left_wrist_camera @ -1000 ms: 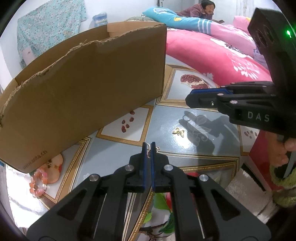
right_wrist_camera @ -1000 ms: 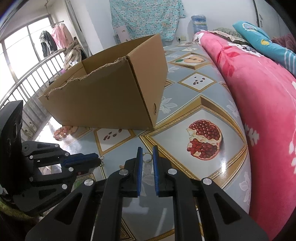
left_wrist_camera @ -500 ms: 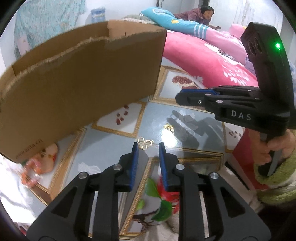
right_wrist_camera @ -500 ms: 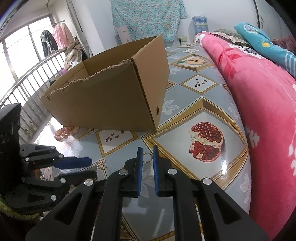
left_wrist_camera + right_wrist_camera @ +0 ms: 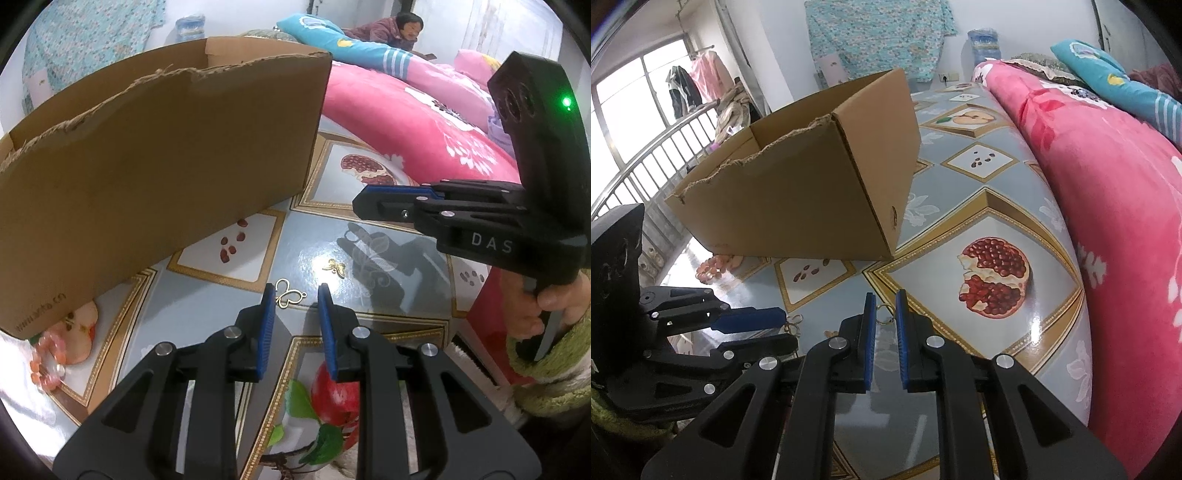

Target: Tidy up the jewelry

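**Two tongs, one charm let go**

My left tongs (image 5: pixel 295 301) have just been opening; their jaws stand apart, and the gold butterfly charm (image 5: pixel 289 294) lies on the table (image 5: pixel 314 240) just beyond the tips, touching neither pad. My right tongs (image 5: pixel 885 309) are pinched on a small gold ring (image 5: pixel 885 314). A second butterfly (image 5: pixel 335 267) lies near. Behind stands the cardboard box (image 5: pixel 155 177).

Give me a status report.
Left hand-held gripper just opened, butterfly charm loose on table at its tips. Right hand-held gripper nearly shut, small ring at tips, grip unclear. Cardboard box close behind.
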A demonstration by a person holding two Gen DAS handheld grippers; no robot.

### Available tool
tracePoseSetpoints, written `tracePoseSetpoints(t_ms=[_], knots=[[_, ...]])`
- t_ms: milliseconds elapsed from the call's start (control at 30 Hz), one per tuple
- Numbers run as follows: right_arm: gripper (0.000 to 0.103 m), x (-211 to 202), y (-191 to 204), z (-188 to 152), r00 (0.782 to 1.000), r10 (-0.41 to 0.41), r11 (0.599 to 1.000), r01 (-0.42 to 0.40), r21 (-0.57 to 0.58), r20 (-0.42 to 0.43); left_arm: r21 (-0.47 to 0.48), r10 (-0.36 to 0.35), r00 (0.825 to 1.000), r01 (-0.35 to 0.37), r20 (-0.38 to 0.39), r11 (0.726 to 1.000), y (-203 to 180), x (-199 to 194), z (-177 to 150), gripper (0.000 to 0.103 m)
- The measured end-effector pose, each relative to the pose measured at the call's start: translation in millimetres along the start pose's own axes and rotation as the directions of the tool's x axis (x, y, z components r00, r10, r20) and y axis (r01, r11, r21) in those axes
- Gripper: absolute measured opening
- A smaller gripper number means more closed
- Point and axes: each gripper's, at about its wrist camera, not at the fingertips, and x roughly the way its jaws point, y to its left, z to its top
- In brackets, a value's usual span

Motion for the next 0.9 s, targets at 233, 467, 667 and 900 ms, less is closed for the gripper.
tracePoseSetpoints(t_ms=[233, 467, 667, 900], knots=[[0.011, 2, -2, 0, 1.000, 0.009, 1.000, -0.009, 0.002, 0.001, 0.074, 0.077, 0.997, -0.077, 0.004, 0.994, -11, 5, 3, 0.022], [0.011, 2, -4, 0, 1.000, 0.013, 1.000, -0.013, 0.011, 0.004, 0.102, 0.095, 0.995, -0.094, -0.003, 0.990, -10, 5, 6, 0.022], [0.011, 2, -4, -1, 1.000, 0.018, 1.000, -0.019, 0.009, 0.005, 0.125, 0.121, 0.993, -0.121, 0.006, 0.985, -9, 2, 7, 0.026], [0.011, 2, -4, 0, 1.000, 0.025, 1.000, -0.026, 0.005, 0.005, 0.113, 0.091, 0.996, -0.089, -0.009, 0.990, -3, 6, 8, 0.029]])
